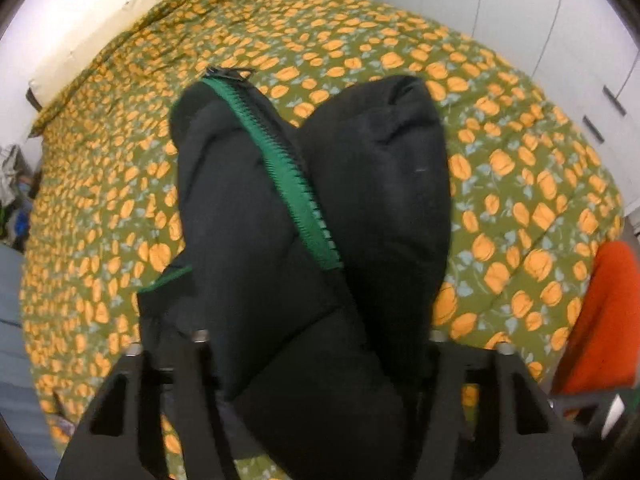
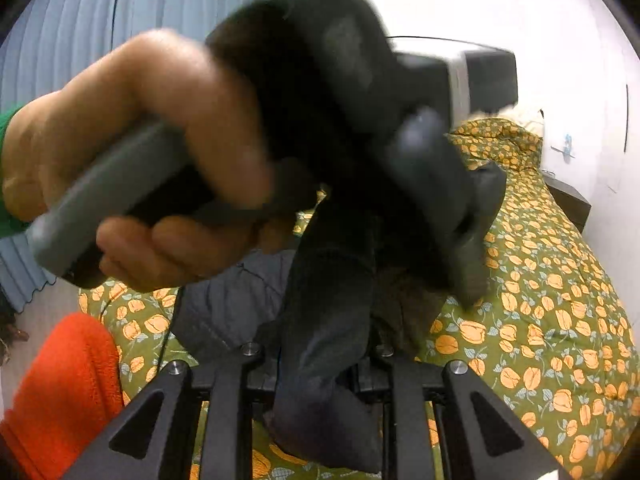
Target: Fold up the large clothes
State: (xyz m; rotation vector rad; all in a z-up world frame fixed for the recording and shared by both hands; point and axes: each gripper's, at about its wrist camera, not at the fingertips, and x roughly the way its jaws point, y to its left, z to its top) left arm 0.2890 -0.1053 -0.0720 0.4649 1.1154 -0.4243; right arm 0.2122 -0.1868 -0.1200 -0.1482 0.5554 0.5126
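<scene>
Jacket (image 1: 312, 216): we see black puffy folds (green zipper (image 1: 280, 168) toward 12 o'clock).
Left gripper (image 1: 316, 380): pinching it.
Right gripper (image 2: 320, 384): pinching it too.

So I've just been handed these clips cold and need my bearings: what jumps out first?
A puffy black jacket with a bright green zipper fills the centre of the left wrist view, bunched between the left gripper fingers. Under it spreads a green bedspread covered in orange flowers. In the right wrist view a hand holding the other gripper's handle looms close, with an orange cloth at the lower left.
</scene>
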